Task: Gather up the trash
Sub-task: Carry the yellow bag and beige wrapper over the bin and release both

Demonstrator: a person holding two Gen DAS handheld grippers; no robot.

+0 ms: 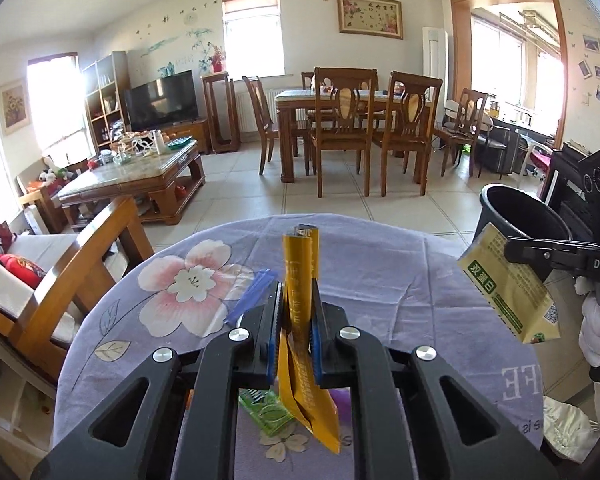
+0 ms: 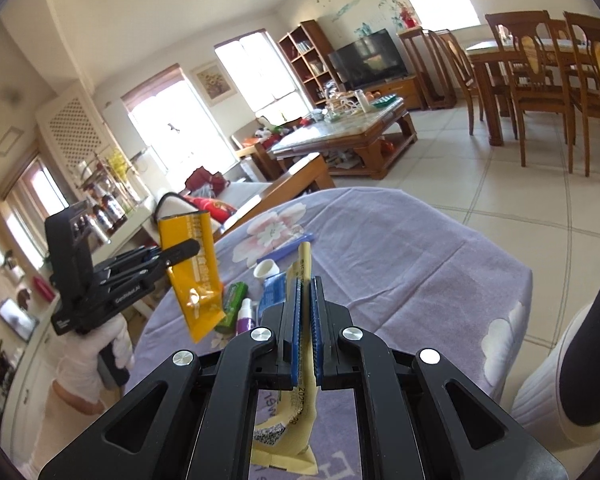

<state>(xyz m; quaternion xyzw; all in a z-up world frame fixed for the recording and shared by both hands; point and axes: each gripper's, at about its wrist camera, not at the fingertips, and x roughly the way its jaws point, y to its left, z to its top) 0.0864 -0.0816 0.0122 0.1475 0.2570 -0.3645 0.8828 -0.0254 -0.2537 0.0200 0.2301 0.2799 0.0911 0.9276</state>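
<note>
A: Left claw point(image 1: 296, 312)?
B: Clamped on an orange packet point(image 1: 300, 280), lifted above the worktop point(image 1: 380, 280).
A: Right claw point(image 2: 305, 300)?
B: Clamped on a yellow carton point(image 2: 296, 420), beside the black bin point(image 1: 516, 216).

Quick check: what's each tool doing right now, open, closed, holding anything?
Left tool: closed on the orange wrapper.
Right tool: closed on the pale yellow carton.

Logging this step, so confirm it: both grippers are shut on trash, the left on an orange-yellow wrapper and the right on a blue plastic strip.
Wrong about the right gripper: it is shut on a pale yellow carton, as the left wrist view shows. The blue plastic strip lies on the table. The left gripper is indeed shut on the orange-yellow wrapper.
</note>
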